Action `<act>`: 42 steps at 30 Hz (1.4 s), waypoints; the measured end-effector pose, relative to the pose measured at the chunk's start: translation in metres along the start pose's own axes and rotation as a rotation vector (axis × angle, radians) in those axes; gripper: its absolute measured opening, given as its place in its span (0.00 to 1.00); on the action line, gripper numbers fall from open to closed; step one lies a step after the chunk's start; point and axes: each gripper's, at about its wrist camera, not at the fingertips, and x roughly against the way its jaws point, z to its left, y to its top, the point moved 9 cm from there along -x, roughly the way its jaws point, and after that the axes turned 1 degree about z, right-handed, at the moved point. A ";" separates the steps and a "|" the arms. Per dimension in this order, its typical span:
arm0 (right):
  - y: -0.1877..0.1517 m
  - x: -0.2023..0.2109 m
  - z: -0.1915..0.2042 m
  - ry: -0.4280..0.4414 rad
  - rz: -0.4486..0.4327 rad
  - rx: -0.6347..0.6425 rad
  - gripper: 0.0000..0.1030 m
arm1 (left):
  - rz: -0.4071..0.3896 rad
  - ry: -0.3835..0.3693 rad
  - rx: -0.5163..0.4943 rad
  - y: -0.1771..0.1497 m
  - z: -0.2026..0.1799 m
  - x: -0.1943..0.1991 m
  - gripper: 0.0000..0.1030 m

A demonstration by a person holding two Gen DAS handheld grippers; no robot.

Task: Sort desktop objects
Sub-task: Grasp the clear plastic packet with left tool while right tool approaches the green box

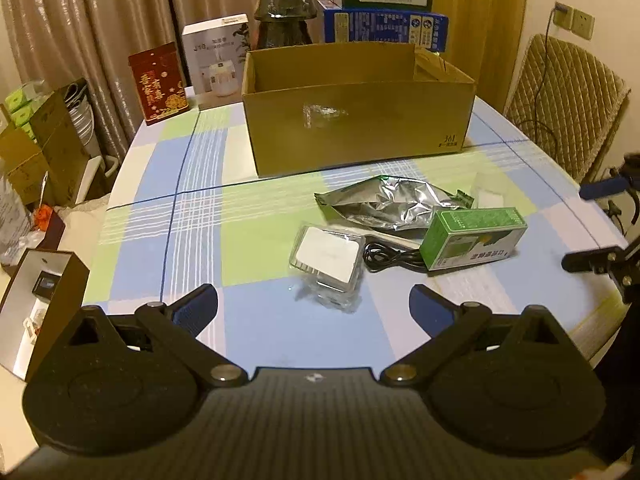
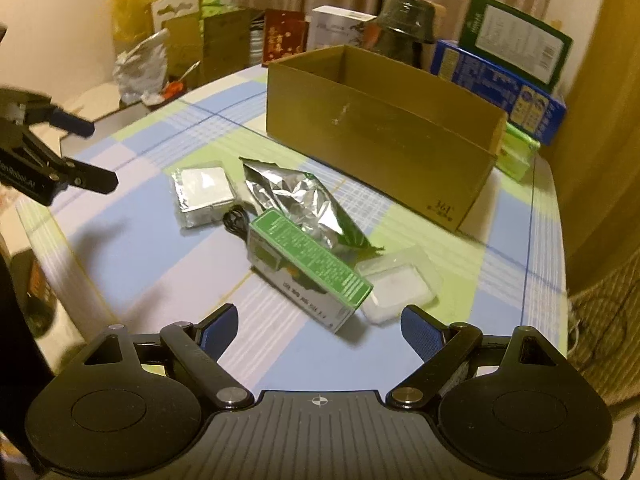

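Note:
An open cardboard box (image 1: 356, 120) (image 2: 384, 136) stands on the checked tablecloth. In front of it lie a crumpled silver foil bag (image 1: 388, 204) (image 2: 300, 200), a green and white carton (image 1: 472, 238) (image 2: 312, 268), a white square item in clear wrap (image 1: 326, 258) (image 2: 202, 192), a coiled black cable (image 1: 384, 258) (image 2: 236, 220) and a clear plastic lidded case (image 1: 488, 196) (image 2: 400, 284). My left gripper (image 1: 314, 308) (image 2: 90, 152) is open, just short of the wrapped item. Near the carton's end my right gripper (image 2: 320, 326) (image 1: 588, 224) is open, holding nothing.
Boxes stand behind the cardboard box: a red tin (image 1: 158, 82), a white appliance box (image 1: 216, 64), a dark wrapped jar (image 1: 286, 12) and blue and green cartons (image 1: 386, 24). A quilted chair (image 1: 564, 104) is at the right. Clutter on the left lies beyond the table edge (image 1: 100, 216).

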 end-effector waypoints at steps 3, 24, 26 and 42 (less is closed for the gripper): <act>0.002 -0.012 -0.003 -0.001 0.012 0.045 0.83 | 0.006 -0.005 -0.017 0.002 0.000 -0.009 0.97; 0.012 -0.106 -0.003 0.123 0.156 0.294 0.54 | 0.057 -0.049 -0.166 0.004 -0.010 -0.091 0.97; 0.012 -0.110 -0.001 0.130 0.166 0.290 0.47 | 0.054 -0.050 -0.184 0.004 -0.011 -0.098 0.97; -0.004 -0.085 0.002 0.110 0.161 -0.161 0.27 | 0.100 -0.057 -0.188 -0.007 -0.023 -0.134 0.55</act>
